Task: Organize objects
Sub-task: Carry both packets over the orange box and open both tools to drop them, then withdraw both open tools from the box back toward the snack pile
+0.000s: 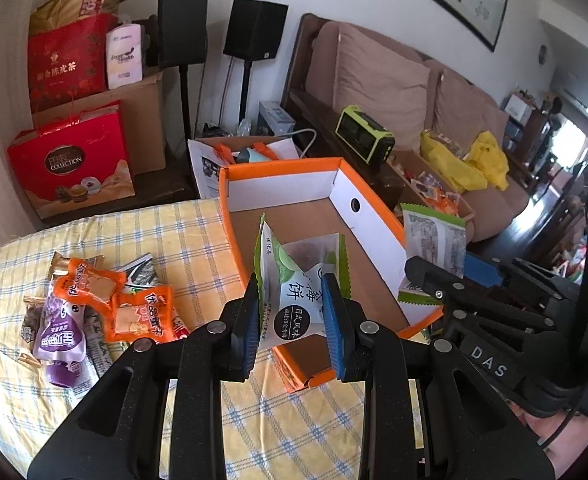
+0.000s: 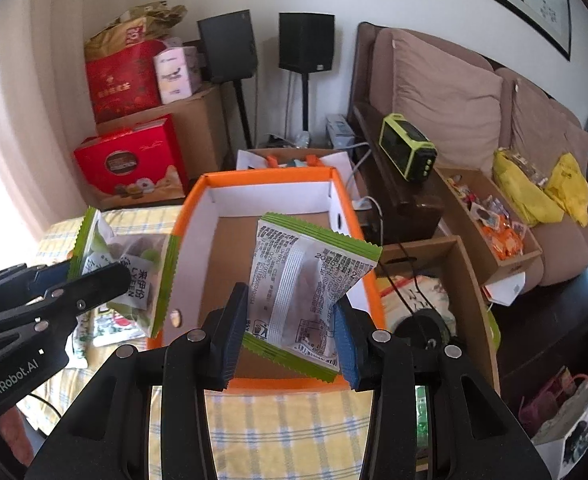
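My left gripper (image 1: 291,304) is shut on a green-and-white snack packet (image 1: 298,276), held upright above the near end of an orange-rimmed cardboard box (image 1: 281,170). My right gripper (image 2: 289,304) is shut on a second green-edged packet (image 2: 306,272), printed back facing me, also over that box (image 2: 265,176). The box interior looks bare. In the right wrist view the left gripper (image 2: 93,276) and its packet (image 2: 133,256) hang at the box's left wall. In the left wrist view the right gripper (image 1: 446,270) and its packet (image 1: 434,236) sit at the box's right wall.
A pile of orange and purple snack packets (image 1: 105,300) lies on the yellow checked cloth (image 1: 173,240) left of the box. An open cardboard carton (image 2: 434,280) stands right of it. Behind are a sofa (image 2: 446,92), a snack-filled carton (image 2: 494,224), red gift bags (image 1: 69,160) and speakers.
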